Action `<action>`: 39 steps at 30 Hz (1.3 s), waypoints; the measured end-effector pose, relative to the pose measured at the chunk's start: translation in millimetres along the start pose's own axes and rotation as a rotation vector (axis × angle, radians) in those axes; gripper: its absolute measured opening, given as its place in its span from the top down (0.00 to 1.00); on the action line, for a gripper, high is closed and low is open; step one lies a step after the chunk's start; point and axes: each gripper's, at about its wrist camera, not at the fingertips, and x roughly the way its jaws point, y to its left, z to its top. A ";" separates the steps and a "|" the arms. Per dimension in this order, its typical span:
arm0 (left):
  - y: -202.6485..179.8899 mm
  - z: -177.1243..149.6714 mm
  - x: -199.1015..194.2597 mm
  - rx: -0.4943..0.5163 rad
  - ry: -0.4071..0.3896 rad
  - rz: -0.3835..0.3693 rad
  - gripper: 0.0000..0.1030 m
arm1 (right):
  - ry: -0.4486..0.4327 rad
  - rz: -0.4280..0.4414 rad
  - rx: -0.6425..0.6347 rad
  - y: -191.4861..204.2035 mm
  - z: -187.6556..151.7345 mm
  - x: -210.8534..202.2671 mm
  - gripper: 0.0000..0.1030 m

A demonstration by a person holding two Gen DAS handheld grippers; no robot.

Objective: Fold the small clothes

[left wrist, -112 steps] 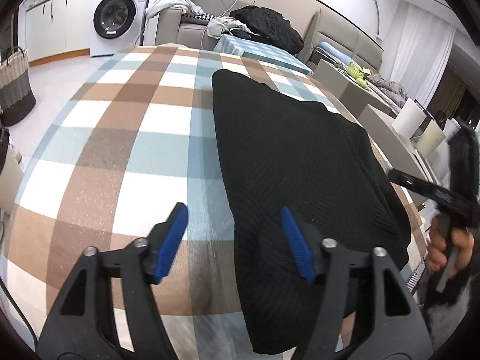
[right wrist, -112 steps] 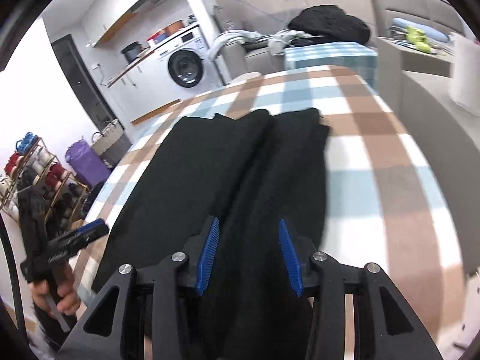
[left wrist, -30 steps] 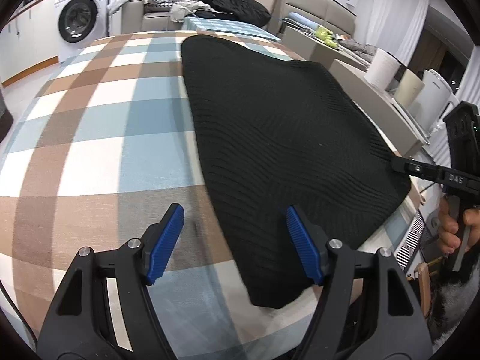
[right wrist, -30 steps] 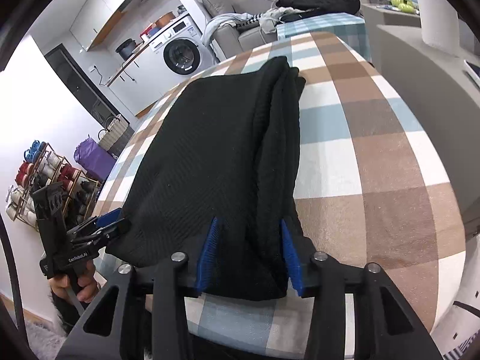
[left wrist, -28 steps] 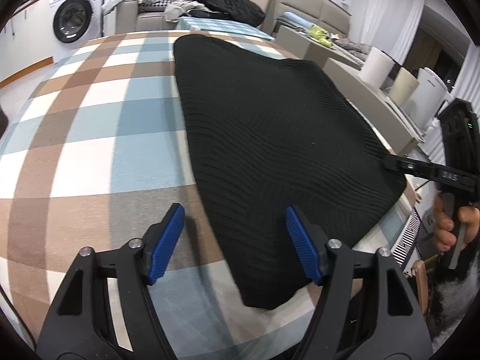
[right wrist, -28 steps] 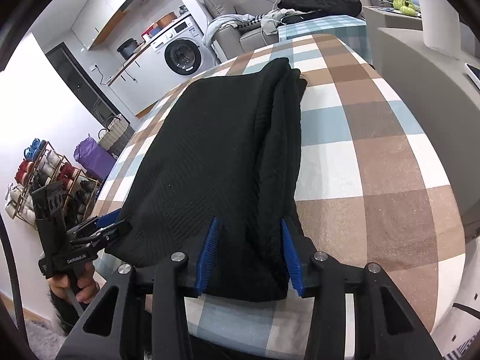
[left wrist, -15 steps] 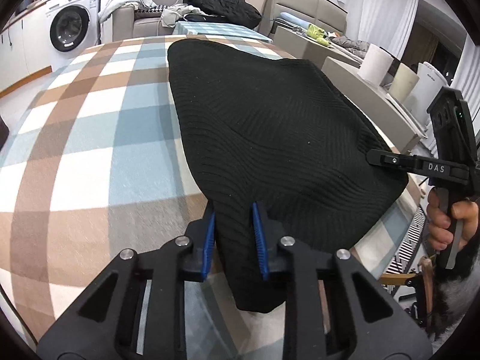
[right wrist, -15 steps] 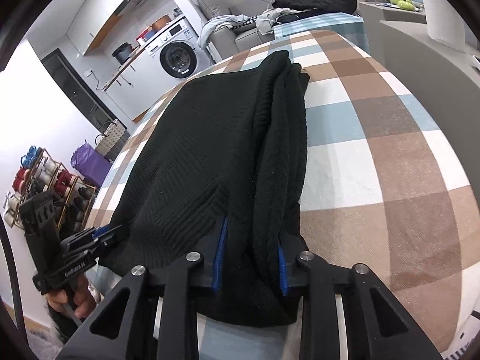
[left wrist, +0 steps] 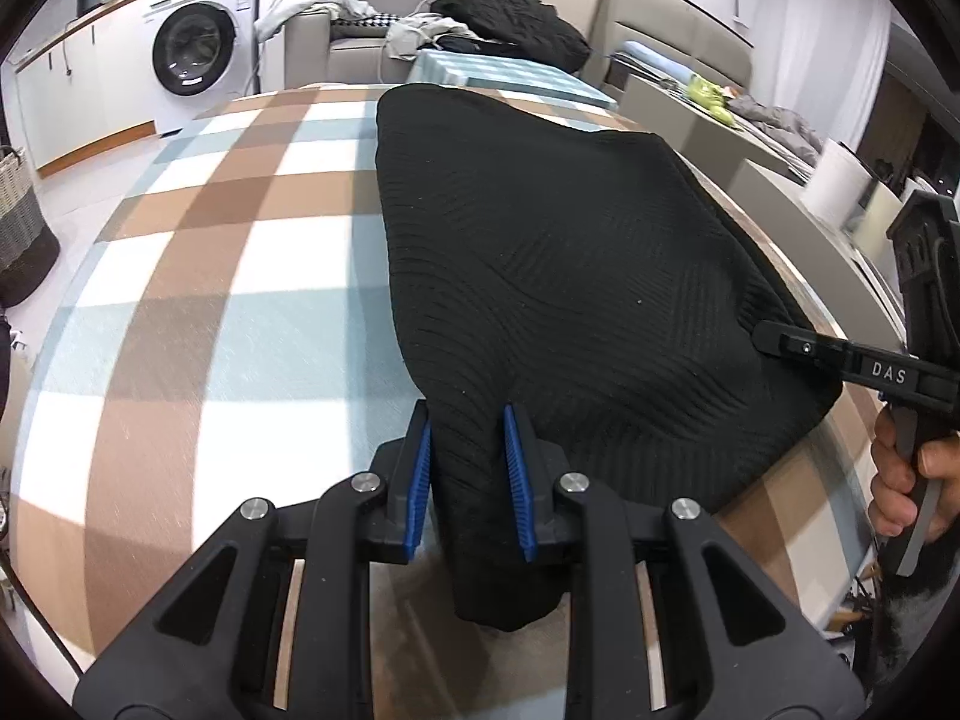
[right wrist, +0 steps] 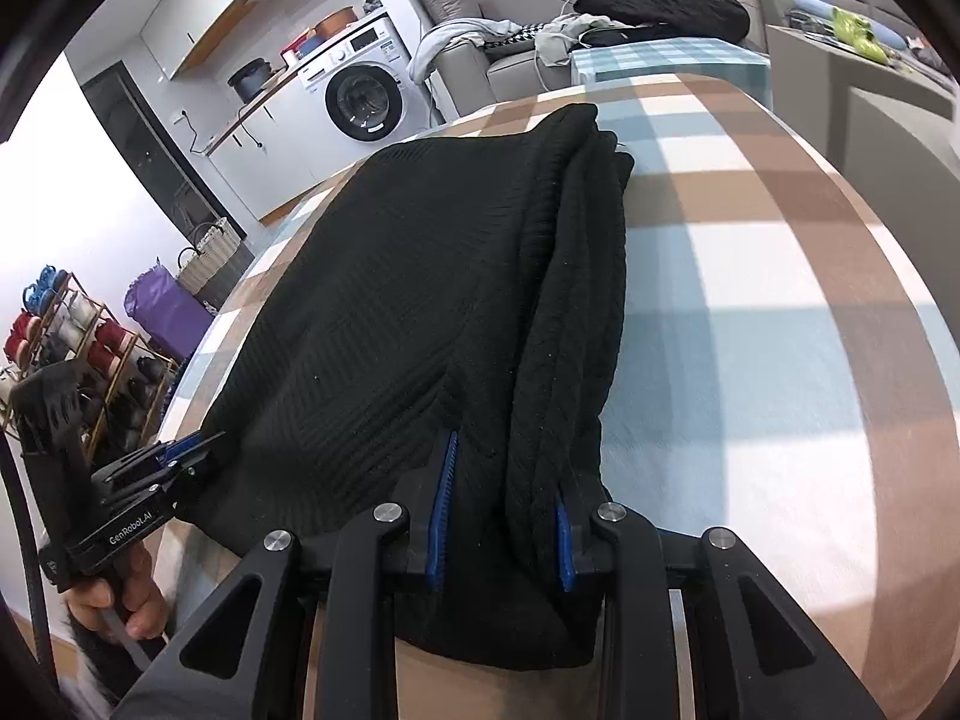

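A black ribbed-knit garment (left wrist: 570, 276) lies folded lengthwise on the checked brown, blue and white table (left wrist: 198, 324). The left gripper (left wrist: 467, 474) pinches its near left corner between 2 blue-padded fingers (left wrist: 419, 480). The right gripper (right wrist: 501, 516), held level, clamps the thick bunched near right corner.

— What sort of place is this?
— A home, an open living area. A washing machine (left wrist: 195, 54) sits under a kitchen-style worktop, and a sofa (left wrist: 354, 48) is heaped with clothes.
— Anything else?
— A shoe rack (right wrist: 78, 336) by the wall, a woven basket (right wrist: 210, 252), and a checked cloth on the counter (left wrist: 198, 276).
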 end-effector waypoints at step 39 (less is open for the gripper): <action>-11.9 -11.5 -55.7 0.045 -0.281 0.131 0.05 | -0.301 -0.092 -0.237 29.0 -6.1 -53.5 0.00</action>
